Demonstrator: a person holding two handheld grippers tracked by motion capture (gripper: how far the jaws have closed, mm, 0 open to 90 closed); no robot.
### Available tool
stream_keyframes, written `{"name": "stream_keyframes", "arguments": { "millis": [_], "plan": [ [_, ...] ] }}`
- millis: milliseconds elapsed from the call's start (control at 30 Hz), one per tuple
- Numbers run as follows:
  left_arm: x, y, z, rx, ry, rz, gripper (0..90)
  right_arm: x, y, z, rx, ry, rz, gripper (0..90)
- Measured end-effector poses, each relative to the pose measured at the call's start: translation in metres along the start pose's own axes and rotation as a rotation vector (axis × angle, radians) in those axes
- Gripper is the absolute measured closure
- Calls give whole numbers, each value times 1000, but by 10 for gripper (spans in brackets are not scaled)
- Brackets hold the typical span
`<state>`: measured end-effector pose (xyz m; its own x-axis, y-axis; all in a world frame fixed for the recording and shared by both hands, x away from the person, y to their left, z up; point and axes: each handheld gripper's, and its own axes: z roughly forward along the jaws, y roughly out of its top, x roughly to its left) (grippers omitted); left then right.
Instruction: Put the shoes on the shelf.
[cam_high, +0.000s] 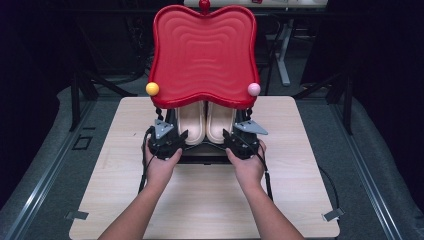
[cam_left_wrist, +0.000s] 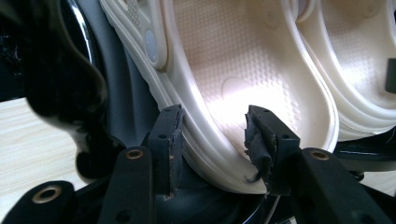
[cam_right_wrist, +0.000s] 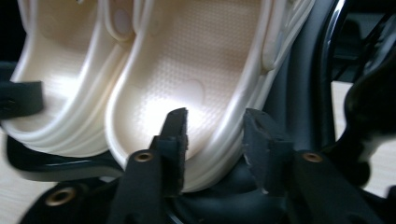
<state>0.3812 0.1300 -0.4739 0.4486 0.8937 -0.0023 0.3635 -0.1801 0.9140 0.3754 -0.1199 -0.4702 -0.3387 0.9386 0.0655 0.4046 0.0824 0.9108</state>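
A: Left tongs (cam_left_wrist: 214, 140) first. They straddle the heel rim of the left cream clog (cam_left_wrist: 243, 70): one jaw outside the rim, one inside the heel cup. The outer pad lies against the wall, while the inner pad seems a shade off it, so I cannot tell whether they pinch.

B: And the right tongs (cam_right_wrist: 215, 140)?

A: A mirror of that on the right cream clog (cam_right_wrist: 187, 74). The inner jaw is inside the heel cup and the outer jaw stands a little clear of the wall. Half wide, straddling, not pressing.

B: From above?

A: The left tongs (cam_high: 172, 142) and right tongs (cam_high: 235, 140) sit at the near heels of the left clog (cam_high: 191, 125) and right clog (cam_high: 220, 124), with the left hand (cam_high: 161, 167) and right hand (cam_high: 246, 167) just behind them.

B: Where do the clogs rest?

A: Side by side, touching, on a black glossy stand (cam_high: 202, 155) in the middle of the bench (cam_high: 300, 200), heels toward the near edge.

B: Room to move?

A: Tight overhead. A red wavy tray (cam_high: 204, 52) hangs over the toes, and its near rim with a yellow ball (cam_high: 152, 88) and a pink ball (cam_high: 254, 89) sits just beyond the tongs. The stand's dark uprights close in the outer side of each clog. Nearer, the bench lies bare on both sides of the forearms.
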Motion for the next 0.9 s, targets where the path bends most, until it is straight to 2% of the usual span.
{"name": "stream_keyframes", "arguments": {
  "millis": [200,300,567,900],
  "plan": [
    [0,1,0,3,-3,11,575,-2,3,1,18,15,-45,629],
    [1,1,0,5,-7,14,578,-2,6,1,39,13,-50,632],
    [1,0,-1,4,-16,31,579,-3,6,1,40,18,-66,634],
    [1,0,-1,1,-12,15,571,-3,4,0,29,17,-47,624]
  ]
}}
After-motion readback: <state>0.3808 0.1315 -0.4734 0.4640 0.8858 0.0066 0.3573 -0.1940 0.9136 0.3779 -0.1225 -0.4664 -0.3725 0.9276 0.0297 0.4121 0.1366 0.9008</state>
